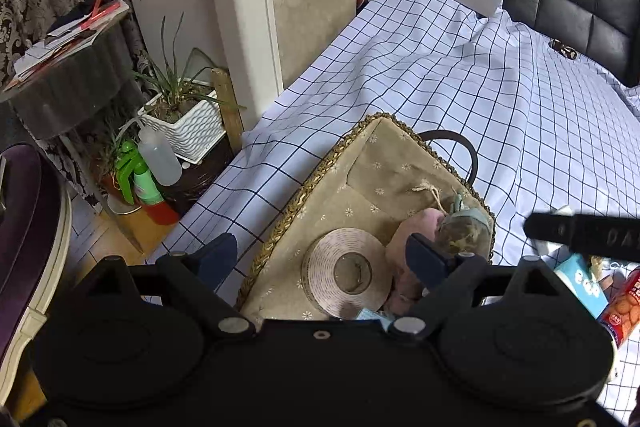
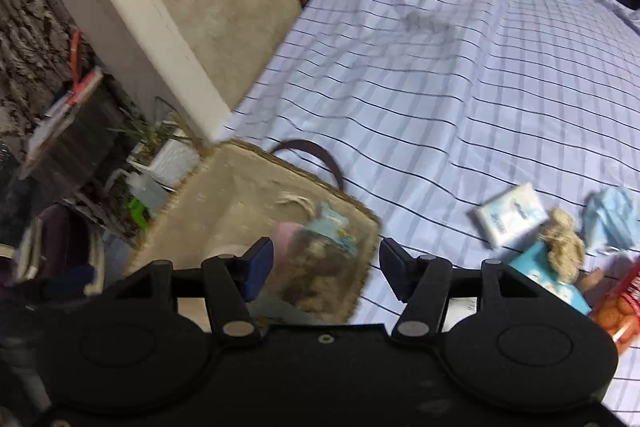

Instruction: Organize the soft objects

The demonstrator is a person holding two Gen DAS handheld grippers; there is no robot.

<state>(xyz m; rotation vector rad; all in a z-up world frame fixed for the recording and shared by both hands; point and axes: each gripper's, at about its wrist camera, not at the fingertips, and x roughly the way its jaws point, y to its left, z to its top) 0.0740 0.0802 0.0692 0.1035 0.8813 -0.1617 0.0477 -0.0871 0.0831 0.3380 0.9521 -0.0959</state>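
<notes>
Both claws open over the lined basket on the bed

The left claw [image 1: 324, 259] stands wide with nothing between its pads, above the basket [image 1: 280, 231] at lower centre, which holds a tape roll [image 1: 340, 273], a pink plush [image 1: 416, 227] and a camouflage plush [image 1: 466, 231]. The right claw [image 2: 326, 267], blurred, gapes empty; a tan plush [image 2: 562, 247] and tissue packs [image 2: 510, 215] lie at lower right on the checked sheet [image 2: 440, 87].

Even soft indoor light; left view sharp, right view motion-blurred; fisheye bending at edges.
</notes>
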